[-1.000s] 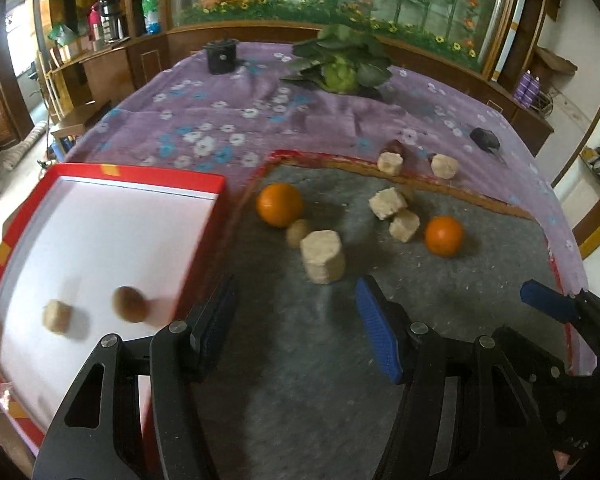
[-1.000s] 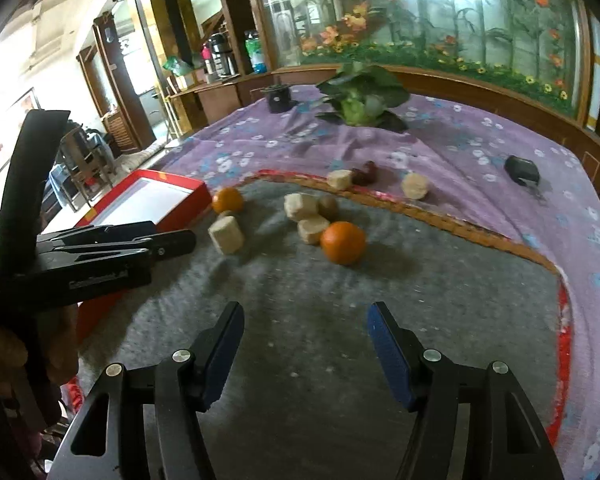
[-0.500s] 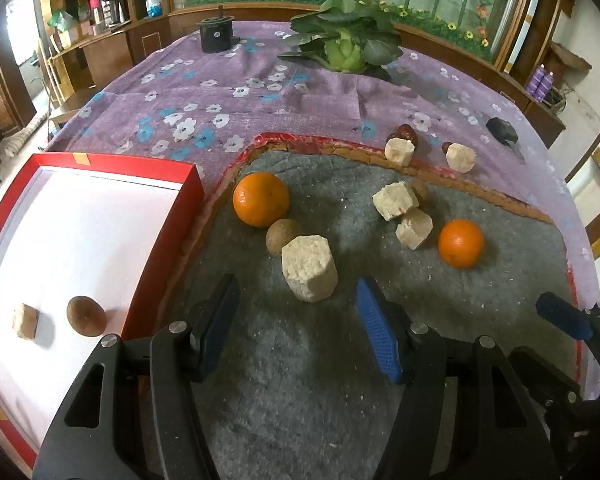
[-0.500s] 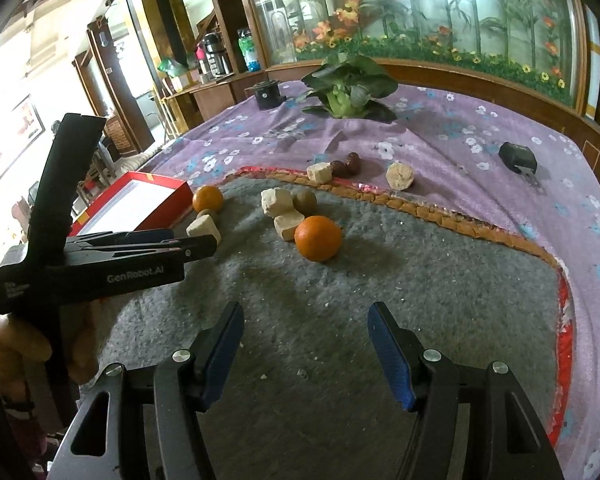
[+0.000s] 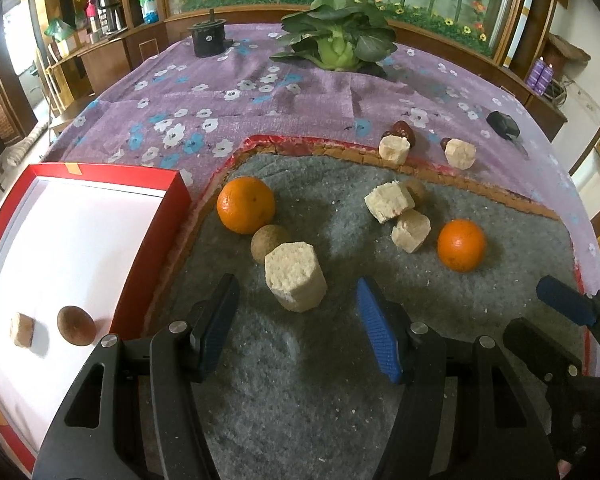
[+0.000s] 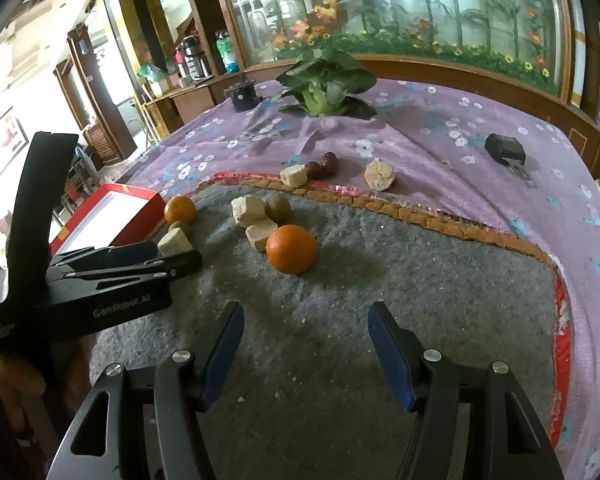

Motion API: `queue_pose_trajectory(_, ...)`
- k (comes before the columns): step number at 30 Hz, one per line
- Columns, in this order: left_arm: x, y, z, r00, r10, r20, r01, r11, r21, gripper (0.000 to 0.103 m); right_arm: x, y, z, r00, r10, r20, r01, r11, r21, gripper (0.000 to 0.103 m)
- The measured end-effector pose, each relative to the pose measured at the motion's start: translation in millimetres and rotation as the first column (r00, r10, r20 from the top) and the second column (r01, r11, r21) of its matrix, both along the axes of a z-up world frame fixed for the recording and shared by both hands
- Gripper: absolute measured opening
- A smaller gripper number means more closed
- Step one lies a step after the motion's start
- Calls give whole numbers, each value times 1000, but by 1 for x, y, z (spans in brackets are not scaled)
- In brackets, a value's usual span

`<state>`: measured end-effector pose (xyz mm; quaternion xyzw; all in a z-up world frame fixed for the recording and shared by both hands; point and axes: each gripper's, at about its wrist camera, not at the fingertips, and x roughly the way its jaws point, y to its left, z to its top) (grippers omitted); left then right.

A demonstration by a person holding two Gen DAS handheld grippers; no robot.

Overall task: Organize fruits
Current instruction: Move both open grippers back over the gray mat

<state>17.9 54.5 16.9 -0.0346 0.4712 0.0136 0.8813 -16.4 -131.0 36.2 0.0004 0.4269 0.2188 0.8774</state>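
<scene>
Comparing with a second earlier, we saw left gripper (image 5: 296,330) closer over pale hexagonal block (image 5: 295,282), brown fruit (image 5: 76,325) settled in red tray (image 5: 148,264). Jaws released, both empty; right gripper (image 6: 306,350) faced near orange (image 6: 291,249). Next pick pending, we judged. Legible: "GenRobot.AI".

Both fisheye cameras are riding on the grippers, looking steeply down and forward over the grey mat (image 5: 300,380) from close by. The left view is sitting by the red tray (image 5: 148,264); both are sharing the oranges (image 6: 291,249) and purple cloth (image 6: 440,120)
</scene>
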Motion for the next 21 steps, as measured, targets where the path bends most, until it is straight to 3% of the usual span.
queue_pose_trajectory(21,3,7,-4,1000,22,4,-22,999,-31,62,7,1,-6,1000,4,-28,-5,1000,-14,63)
